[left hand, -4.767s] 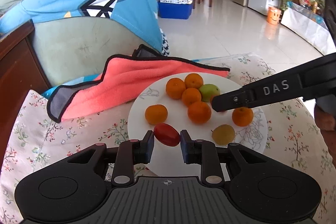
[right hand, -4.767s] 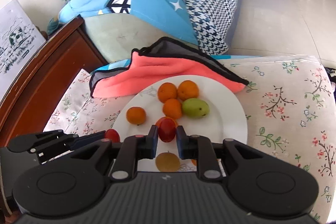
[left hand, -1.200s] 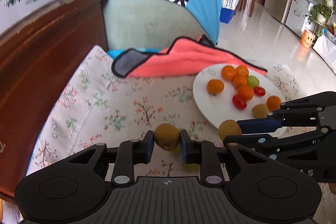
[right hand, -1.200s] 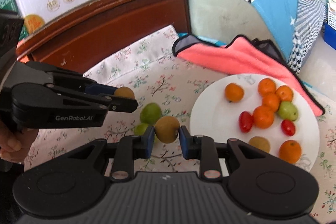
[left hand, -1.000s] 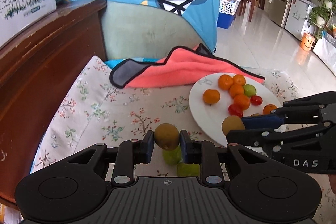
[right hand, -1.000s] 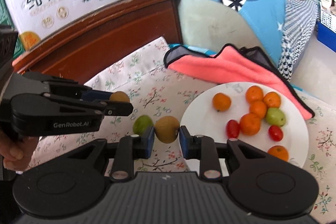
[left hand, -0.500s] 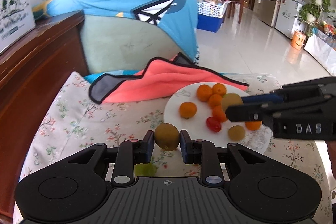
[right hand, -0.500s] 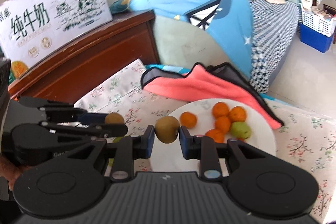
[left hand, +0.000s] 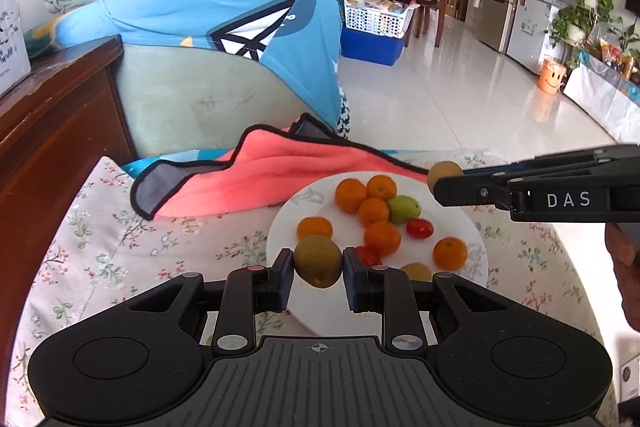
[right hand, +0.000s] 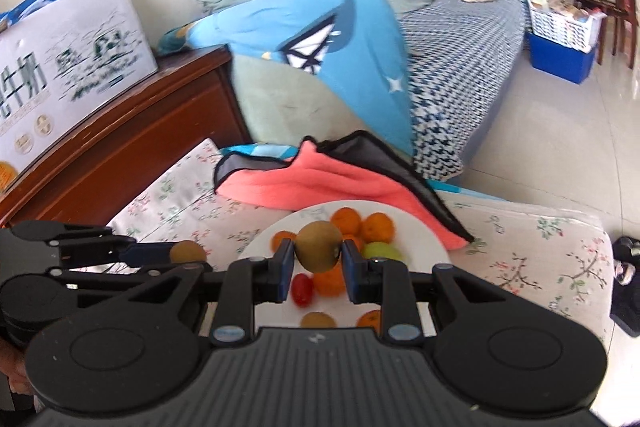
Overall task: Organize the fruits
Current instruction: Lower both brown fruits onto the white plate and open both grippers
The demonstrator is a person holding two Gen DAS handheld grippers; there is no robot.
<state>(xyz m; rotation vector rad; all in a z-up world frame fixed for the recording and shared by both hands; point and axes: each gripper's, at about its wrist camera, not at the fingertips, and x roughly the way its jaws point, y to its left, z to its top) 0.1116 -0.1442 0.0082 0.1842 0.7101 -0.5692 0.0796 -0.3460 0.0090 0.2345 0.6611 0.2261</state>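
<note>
Left wrist view: our left gripper (left hand: 319, 267) grips a kiwi (left hand: 318, 261) at lower centre, and that kiwi hides part of the plate (left hand: 471, 227) behind it. A second kiwi (left hand: 444, 171) shows at centre right, pinched in our right gripper (left hand: 439, 183), whose body runs off the right edge; only its side shows. On the plate we see oranges (left hand: 351, 195), a green fruit (left hand: 404, 209), a tomato (left hand: 419, 228) and another tomato (left hand: 368, 255) half hidden by a finger. A yellowish fruit (left hand: 416, 271) at the plate's near edge is partly covered, so we cannot name it. A pink cloth (left hand: 256, 183) lies at the plate's upper left, its far end under a blue garment (left hand: 224, 11). The right wrist view is blurred; there the right gripper (right hand: 319, 258) clamps its kiwi (right hand: 319, 245), blocking the middle of the plate (right hand: 424, 227).
</note>
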